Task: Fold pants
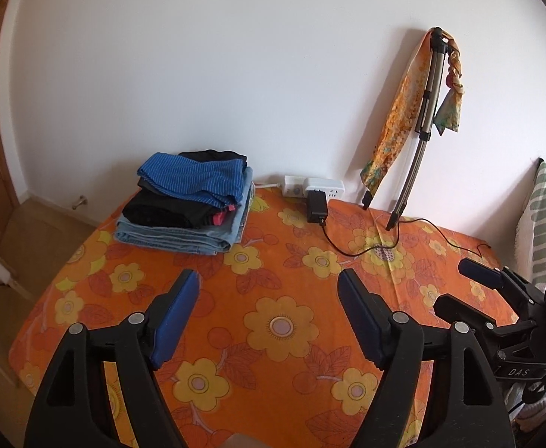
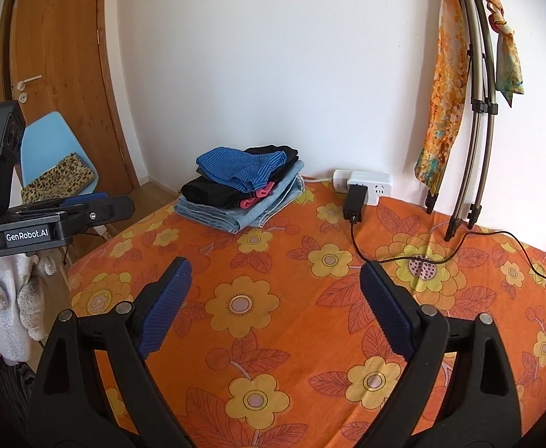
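Left wrist view: the left gripper (image 1: 267,283) is wide open and holds nothing, and the pile of folded pants, blue striped on top (image 1: 190,205), sits far ahead to its left on the orange flowered cloth (image 1: 280,366). Right wrist view: the right gripper (image 2: 274,272) is wide open and holds nothing too, with the same pile (image 2: 243,186) far ahead near the white wall (image 2: 273,56).

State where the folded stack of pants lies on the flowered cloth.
The stack of folded pants lies at the far left corner of the orange flowered cloth near the white wall, left of the white power strip; the right wrist view shows it left of centre too.
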Available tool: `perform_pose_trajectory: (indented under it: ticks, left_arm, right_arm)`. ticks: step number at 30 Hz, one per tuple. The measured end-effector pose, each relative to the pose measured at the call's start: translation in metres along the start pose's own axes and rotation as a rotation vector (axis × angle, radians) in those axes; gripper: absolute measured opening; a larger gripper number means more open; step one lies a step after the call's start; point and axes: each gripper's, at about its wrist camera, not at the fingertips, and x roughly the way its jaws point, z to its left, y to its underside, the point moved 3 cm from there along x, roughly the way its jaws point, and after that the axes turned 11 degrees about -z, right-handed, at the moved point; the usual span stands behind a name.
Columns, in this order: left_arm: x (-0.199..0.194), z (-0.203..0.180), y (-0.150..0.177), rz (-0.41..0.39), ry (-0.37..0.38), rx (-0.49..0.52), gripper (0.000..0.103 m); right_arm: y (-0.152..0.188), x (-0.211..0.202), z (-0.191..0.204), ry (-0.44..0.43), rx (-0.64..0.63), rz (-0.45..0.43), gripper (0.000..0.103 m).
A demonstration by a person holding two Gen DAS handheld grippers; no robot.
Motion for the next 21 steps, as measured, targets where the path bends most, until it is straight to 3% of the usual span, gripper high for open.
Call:
perform_pose_trajectory:
  ticks: [14,21]
  left_arm:
    - [-0.009,-0.043,0.039,0.03,-0.024,0.062,0.081]
    - [0.007,-0.052,0.057,0.105,-0.043,0.088,0.081]
  right_arm:
    - [0.047,-0.034,-0.038,0.159,0.059,0.061,0.094]
    - [0.06,-0.039,-0.047,0.246,0.042,0.087,0.094]
